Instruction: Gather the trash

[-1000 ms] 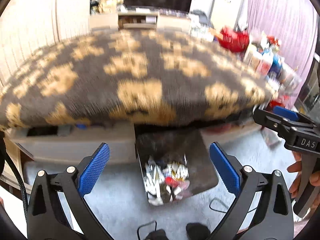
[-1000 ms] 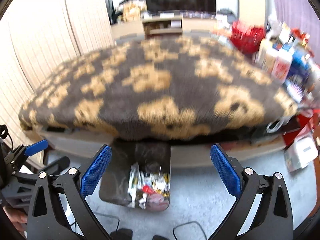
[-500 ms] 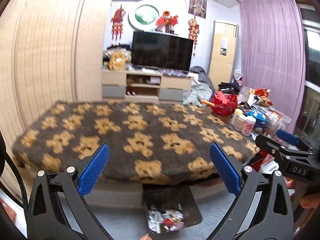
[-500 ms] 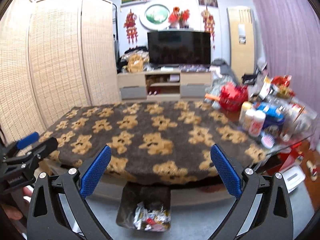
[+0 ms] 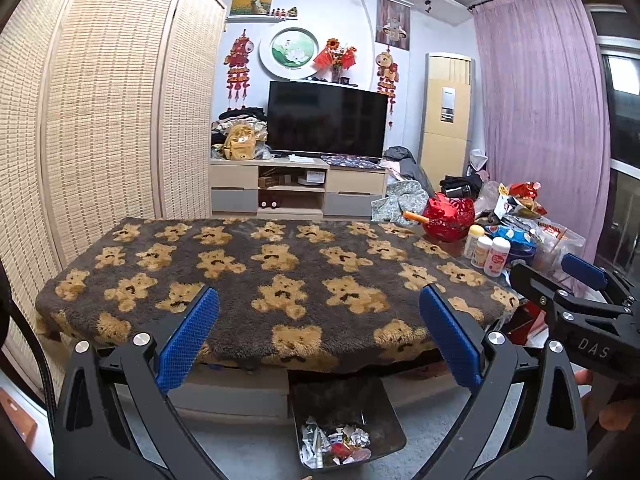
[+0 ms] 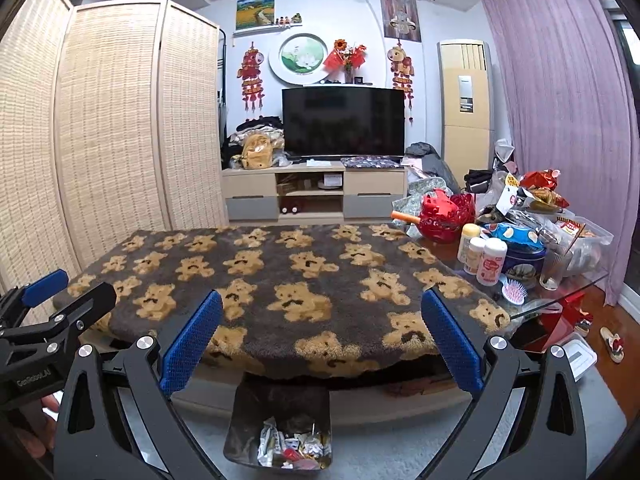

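Note:
A dark trash bin (image 5: pixel 380 408) (image 6: pixel 256 412) stands on the floor in front of the table, with crumpled wrappers (image 5: pixel 336 444) (image 6: pixel 294 446) inside. My left gripper (image 5: pixel 318 336) is open and empty, held high and back from the table. My right gripper (image 6: pixel 320 338) is open and empty too, level with it. The right gripper shows at the right edge of the left wrist view (image 5: pixel 576 300); the left gripper shows at the left edge of the right wrist view (image 6: pixel 48 320). The table carries a brown bear-print blanket (image 5: pixel 280 272) (image 6: pixel 300 276).
Bottles (image 6: pixel 486 258), a red basket (image 6: pixel 442 214), snack bags and a hairbrush (image 6: pixel 514 292) crowd the table's right end. A TV stand (image 6: pixel 316 192) sits behind, a folding screen (image 6: pixel 100 140) on the left, a red box and slippers on the floor at the right.
Both grippers have risen and pulled back from just above the bin. The view now takes in the whole table and room. Both stay open.

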Available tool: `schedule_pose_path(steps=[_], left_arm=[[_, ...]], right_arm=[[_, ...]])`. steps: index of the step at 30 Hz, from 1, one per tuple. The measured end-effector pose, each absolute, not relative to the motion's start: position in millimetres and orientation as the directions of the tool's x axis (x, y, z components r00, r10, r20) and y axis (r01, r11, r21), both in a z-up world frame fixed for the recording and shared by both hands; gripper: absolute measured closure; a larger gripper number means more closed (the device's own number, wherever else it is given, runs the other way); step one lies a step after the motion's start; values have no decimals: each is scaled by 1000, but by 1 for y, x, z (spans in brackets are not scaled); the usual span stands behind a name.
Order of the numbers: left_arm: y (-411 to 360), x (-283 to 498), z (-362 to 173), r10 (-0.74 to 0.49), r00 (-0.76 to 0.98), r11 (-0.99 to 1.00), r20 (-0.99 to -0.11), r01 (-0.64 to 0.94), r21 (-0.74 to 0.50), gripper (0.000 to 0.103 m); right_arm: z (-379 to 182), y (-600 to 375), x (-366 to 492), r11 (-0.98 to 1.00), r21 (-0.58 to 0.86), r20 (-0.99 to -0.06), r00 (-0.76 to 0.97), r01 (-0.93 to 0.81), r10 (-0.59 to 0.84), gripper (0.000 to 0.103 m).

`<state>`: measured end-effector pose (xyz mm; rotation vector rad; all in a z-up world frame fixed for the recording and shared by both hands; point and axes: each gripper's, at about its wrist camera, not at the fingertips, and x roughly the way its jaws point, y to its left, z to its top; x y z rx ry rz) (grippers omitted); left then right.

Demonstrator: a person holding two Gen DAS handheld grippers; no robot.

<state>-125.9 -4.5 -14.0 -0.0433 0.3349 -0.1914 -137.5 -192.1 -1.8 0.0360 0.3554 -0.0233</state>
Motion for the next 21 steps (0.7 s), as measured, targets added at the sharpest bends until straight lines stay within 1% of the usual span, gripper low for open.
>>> schedule_pose_path(steps=[6, 10, 21], left_arm=[[-6, -131, -13, -199, 932, 980, -303, 187, -70, 8], [-4, -133, -11, -188, 937, 982, -295, 176, -66, 8], [-8, -141, -5, -191, 944, 982, -269, 185, -48, 8]], right_arm=[[-4, -198, -140, 997, 43, -351, 935, 64, -45, 3], [-2, -200, -145, 996, 49, -332, 942, 69, -49, 3], [1, -201, -148, 996, 53, -321, 946, 73, -53, 3]])
